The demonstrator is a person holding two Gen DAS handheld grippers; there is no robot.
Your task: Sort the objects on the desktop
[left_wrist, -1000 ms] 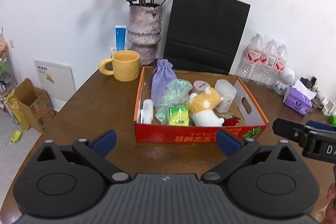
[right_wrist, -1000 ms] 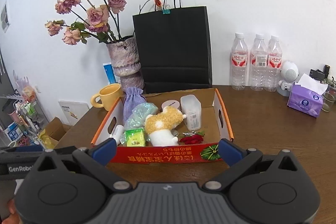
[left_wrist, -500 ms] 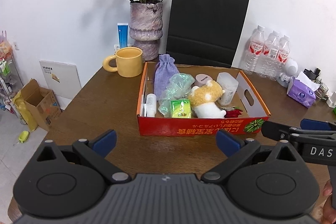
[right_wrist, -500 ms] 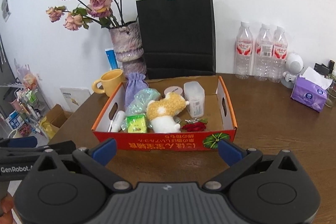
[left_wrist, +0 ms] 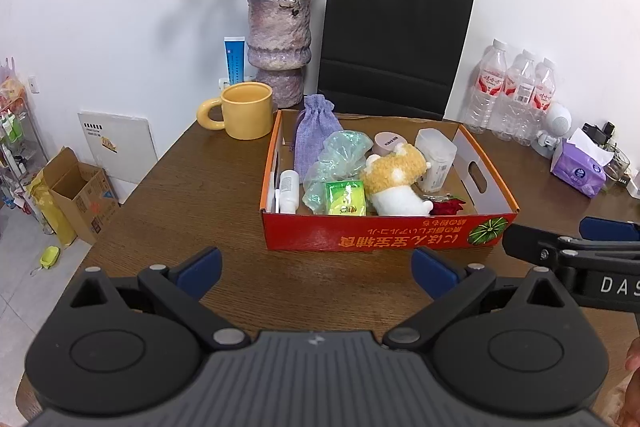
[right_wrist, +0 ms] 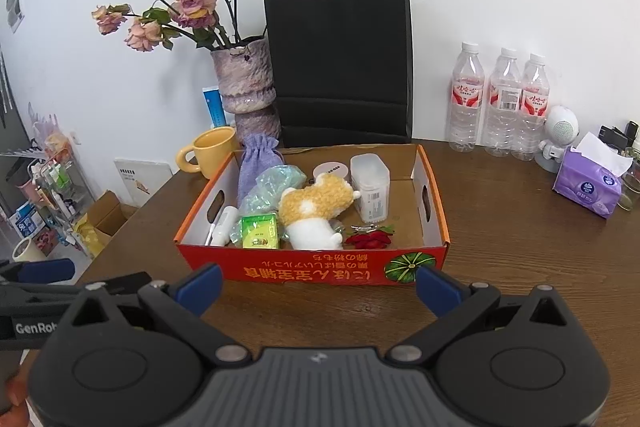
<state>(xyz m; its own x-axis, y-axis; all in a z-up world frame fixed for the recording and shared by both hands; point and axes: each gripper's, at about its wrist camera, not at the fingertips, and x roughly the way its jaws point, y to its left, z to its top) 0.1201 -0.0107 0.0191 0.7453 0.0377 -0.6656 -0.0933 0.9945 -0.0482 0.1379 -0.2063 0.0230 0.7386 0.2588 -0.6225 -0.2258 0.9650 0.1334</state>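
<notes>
A red cardboard box point(left_wrist: 384, 235) point(right_wrist: 312, 271) sits on the brown table. It holds a plush toy point(left_wrist: 396, 179) point(right_wrist: 312, 207), a lilac pouch point(left_wrist: 314, 135) point(right_wrist: 258, 163), a green plastic bag point(left_wrist: 336, 155), a green packet point(left_wrist: 346, 198) point(right_wrist: 260, 231), a white tube point(left_wrist: 289, 191), a clear container point(left_wrist: 436, 159) point(right_wrist: 370, 187), a pink jar point(left_wrist: 387, 143) and a red flower point(right_wrist: 368, 239). My left gripper point(left_wrist: 316, 267) is open and empty, in front of the box. My right gripper point(right_wrist: 318, 285) is open and empty, close to the box's front wall.
Behind the box stand a yellow mug point(left_wrist: 244, 111), a vase of roses point(left_wrist: 278, 39), a black paper bag point(left_wrist: 396, 39) and three water bottles point(right_wrist: 500, 103). A purple tissue pack point(right_wrist: 588, 187) lies at the right. Cardboard boxes point(left_wrist: 76, 187) stand on the floor at the left.
Both grippers have pulled back and risen a little from the box, so more of the table shows. Both stay open and empty. The box contents have not moved.
</notes>
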